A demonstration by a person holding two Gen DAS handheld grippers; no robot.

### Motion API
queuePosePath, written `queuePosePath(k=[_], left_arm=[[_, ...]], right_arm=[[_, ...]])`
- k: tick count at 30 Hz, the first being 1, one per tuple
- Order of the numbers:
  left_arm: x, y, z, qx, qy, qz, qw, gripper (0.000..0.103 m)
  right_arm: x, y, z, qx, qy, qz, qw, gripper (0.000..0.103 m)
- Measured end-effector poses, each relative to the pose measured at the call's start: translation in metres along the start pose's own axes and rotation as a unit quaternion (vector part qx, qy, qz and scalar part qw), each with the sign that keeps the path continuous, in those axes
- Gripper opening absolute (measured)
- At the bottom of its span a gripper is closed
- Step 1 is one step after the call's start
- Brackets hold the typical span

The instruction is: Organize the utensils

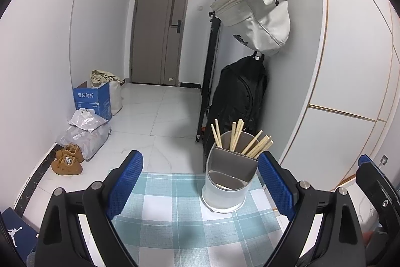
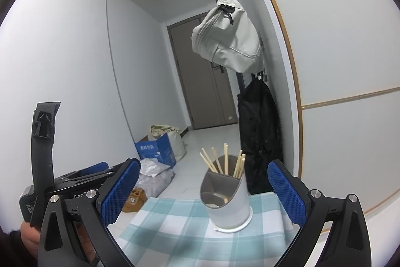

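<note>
White two-compartment holder on checked cloth, wooden chopsticks upright in far compartment; left gripper and right gripper both spread apart, empty.

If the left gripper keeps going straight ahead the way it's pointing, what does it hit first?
Probably the checked tablecloth, just left of the utensil holder; its open jaws point slightly downward, though depth is hard to judge.
</note>
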State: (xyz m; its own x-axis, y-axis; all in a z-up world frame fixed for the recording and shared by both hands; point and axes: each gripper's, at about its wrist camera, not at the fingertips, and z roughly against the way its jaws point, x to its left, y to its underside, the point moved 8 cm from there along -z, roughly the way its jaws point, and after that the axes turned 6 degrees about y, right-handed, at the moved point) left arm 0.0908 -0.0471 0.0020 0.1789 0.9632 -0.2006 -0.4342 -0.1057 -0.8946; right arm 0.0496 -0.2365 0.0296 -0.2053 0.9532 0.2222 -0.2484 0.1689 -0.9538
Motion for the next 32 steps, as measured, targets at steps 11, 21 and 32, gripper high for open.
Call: queuePosePath(k=[11, 21, 32], left_arm=[[-0.0033, -0.0005, 0.0009, -0.002, 0.003, -0.007, 1.0000, 0.091], [-0.0030, -0.0016, -0.0020, 0.001, 0.000, -0.002, 1.0000, 0.091], [-0.0058, -0.0023, -0.0062, -0.001, 0.006, -0.003, 1.0000, 0.091]], right_arm=[[0.0003, -0.0013, 0.0019, -0.001, 0.003, 0.001, 1.000, 0.103], [-0.0007, 0.0009, -0.0004, 0.002, 0.003, -0.004, 1.000, 0.103], [-0.0030, 0.0021, -0.0035, 0.008, 0.002, -0.005, 1.000, 0.103]])
